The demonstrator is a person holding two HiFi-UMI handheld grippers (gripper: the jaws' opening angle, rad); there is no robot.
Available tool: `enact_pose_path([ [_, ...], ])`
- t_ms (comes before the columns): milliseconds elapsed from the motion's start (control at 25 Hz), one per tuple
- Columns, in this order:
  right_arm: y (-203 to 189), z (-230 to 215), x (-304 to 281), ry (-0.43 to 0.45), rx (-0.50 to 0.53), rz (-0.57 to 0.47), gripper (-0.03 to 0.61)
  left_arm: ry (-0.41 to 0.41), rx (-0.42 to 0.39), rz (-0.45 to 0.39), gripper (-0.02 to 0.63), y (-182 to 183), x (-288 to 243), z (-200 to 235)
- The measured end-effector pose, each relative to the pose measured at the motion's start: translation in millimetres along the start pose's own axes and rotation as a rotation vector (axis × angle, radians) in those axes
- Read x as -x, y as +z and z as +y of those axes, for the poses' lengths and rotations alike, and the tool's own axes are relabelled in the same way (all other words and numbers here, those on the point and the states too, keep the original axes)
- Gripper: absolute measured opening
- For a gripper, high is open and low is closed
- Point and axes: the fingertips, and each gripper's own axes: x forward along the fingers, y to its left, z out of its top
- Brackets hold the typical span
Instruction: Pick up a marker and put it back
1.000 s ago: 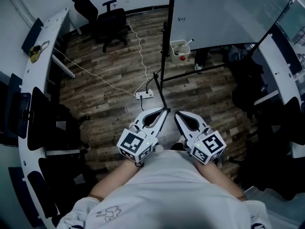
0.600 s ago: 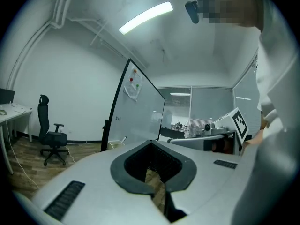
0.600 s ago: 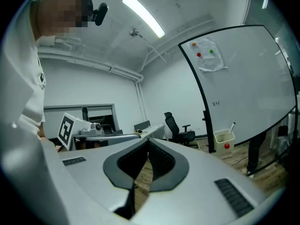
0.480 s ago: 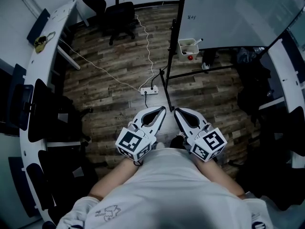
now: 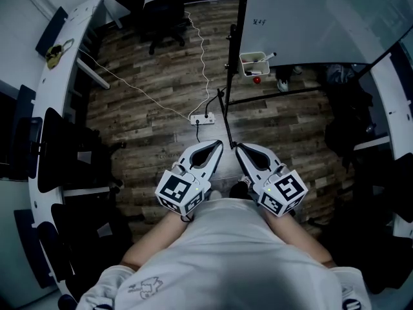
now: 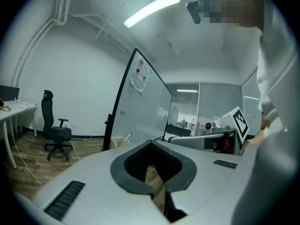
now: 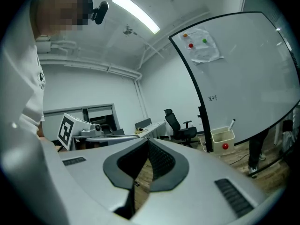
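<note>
Two grippers sit low and close to the person's waist, side by side and pointing forward over the wooden floor (image 5: 148, 102). Left gripper (image 5: 221, 143): jaws drawn together at the tips, nothing between them; its own view shows only floor through the slit behind the closed tips (image 6: 151, 142). Right gripper (image 5: 237, 146): likewise closed at the tips and empty, as its own view confirms (image 7: 148, 140). The marker (image 5: 268, 56) is well ahead of both grippers, standing tilted in a small white box (image 5: 244, 66) fixed to the stand of the whiteboard (image 5: 310, 18), its tip poking above the rim. The same marker (image 7: 231, 124) and box (image 7: 222, 138) show at the right of the right gripper view, and smaller in the left gripper view, marker (image 6: 127, 136) over box (image 6: 119, 141). A red ball (image 5: 257, 80) sits on the box's front. A power strip (image 5: 201, 117) lies on the floor between the grippers and the board, near the stand's foot. A black office chair (image 5: 164, 11) stands far off, and a curved desk (image 5: 48, 89) runs along the left.
</note>
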Motion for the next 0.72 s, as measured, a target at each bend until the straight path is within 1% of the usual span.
enact_pose_path([
  [240,10.2,-47.3,0.4,-0.001,-0.02,-0.002,0.012,0.003,0.004,0.007,0.005,2.3,-46.2,3.6],
  [440,27.8,-89.8,4.5,0.001,-0.017,-0.016,0.011,-0.002,-0.008,0.005,0.005,11.0,-91.6,1.1],
  [600,42.7,-124.9,15.1,-0.008,-0.019,-0.03,0.011,-0.01,-0.016,-0.01,0.005,19.6,-126.0,-8.2],
  [720,50.3,-143.1,24.9,-0.013,-0.01,-0.037,0.012,-0.015,-0.024,-0.028,0.005,25.1,-144.4,-15.8],
])
